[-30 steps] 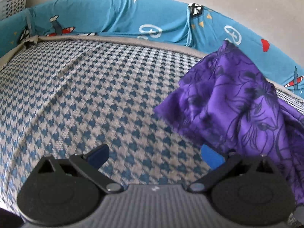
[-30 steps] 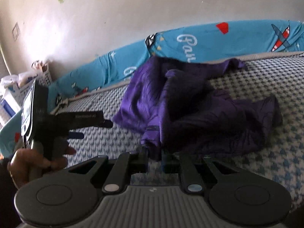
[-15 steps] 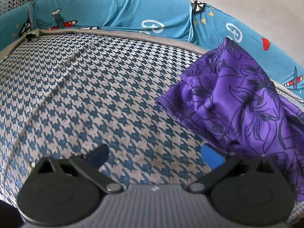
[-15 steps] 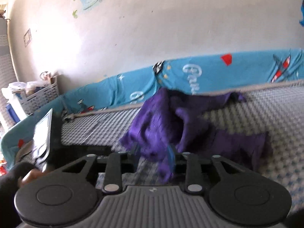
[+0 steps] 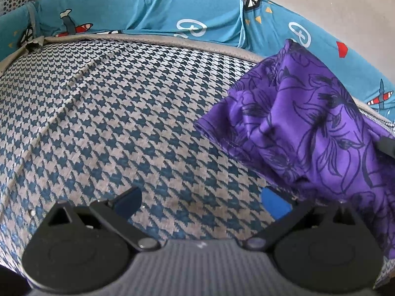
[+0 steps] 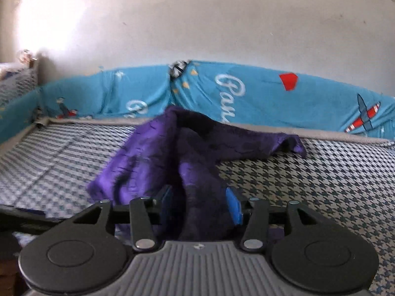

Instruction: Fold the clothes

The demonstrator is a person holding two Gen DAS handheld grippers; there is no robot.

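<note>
Right gripper [image 6: 200, 203]: its fingers are closed on a gathered bunch of the purple garment [image 6: 187, 153], with cloth packed between the two blue pads. From that hold the cloth rises to a peak and falls away on both sides, one flap hanging toward the left, one tail trailing right and back along the bed [image 6: 321, 172] toward the blue bumper [image 6: 246, 91]. The garment is therefore partly lifted, partly resting on the checked bed cover.

Left gripper [image 5: 200, 201]: fingers spread wide, nothing between them. Only the bed cover shows in the gap.

Key relation: in the left wrist view the purple garment [image 5: 308, 128] lies forward and to the right of the open fingers. Its near hemmed edge runs diagonally, from just ahead of the right finger up and away toward the bumper [image 5: 148, 7]. The lowest fold drapes close over the right fingertip [image 5: 274, 202]; contact cannot be confirmed. A dark bar at the right edge of that view is probably part of the other gripper.

Judgement: the garment is bunched, not flat or squared. Any pickup by the free left gripper requires travel rightward and forward to reach that hanging edge.
</note>
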